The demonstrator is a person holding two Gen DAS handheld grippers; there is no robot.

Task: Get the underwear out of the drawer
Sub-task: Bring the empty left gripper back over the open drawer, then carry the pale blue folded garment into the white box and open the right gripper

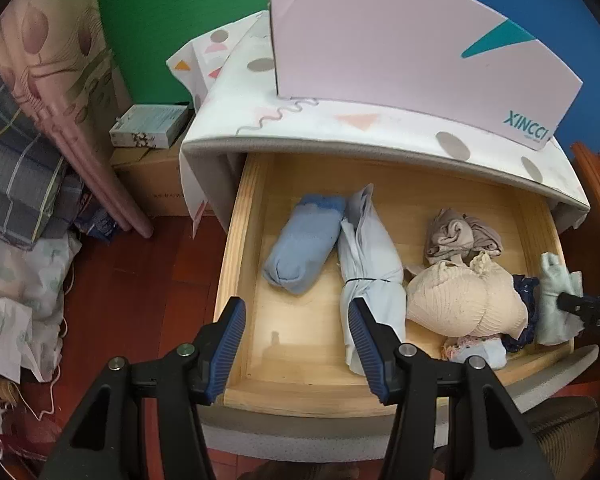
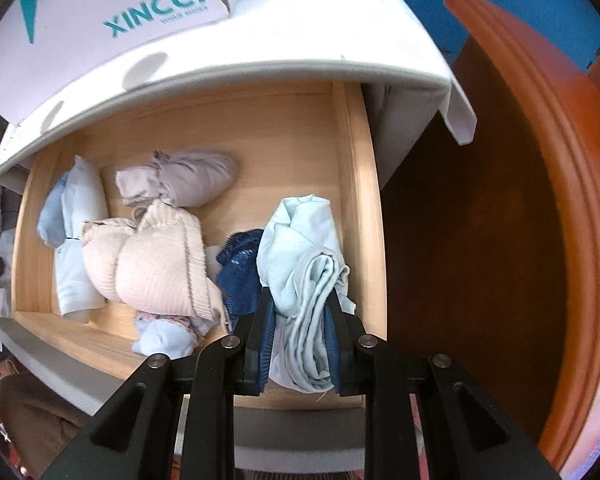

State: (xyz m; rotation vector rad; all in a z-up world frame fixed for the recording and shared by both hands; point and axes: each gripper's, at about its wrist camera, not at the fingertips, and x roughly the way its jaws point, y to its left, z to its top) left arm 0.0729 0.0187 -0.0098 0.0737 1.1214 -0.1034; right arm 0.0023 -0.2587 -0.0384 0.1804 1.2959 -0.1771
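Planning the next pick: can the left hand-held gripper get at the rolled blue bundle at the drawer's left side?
Probably yes. The left hand-held gripper is open and empty above the open drawer; the rolled blue bundle lies uncovered ahead, only the pale blue roll alongside it.

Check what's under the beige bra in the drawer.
Dark blue lace pokes out from under the beige bra at its right edge, and a pale floral piece at its front. Anything directly beneath the cups is covered.

Home bedroom, clothes drawer [image 1: 235, 240], bedding [image 1: 23, 168]
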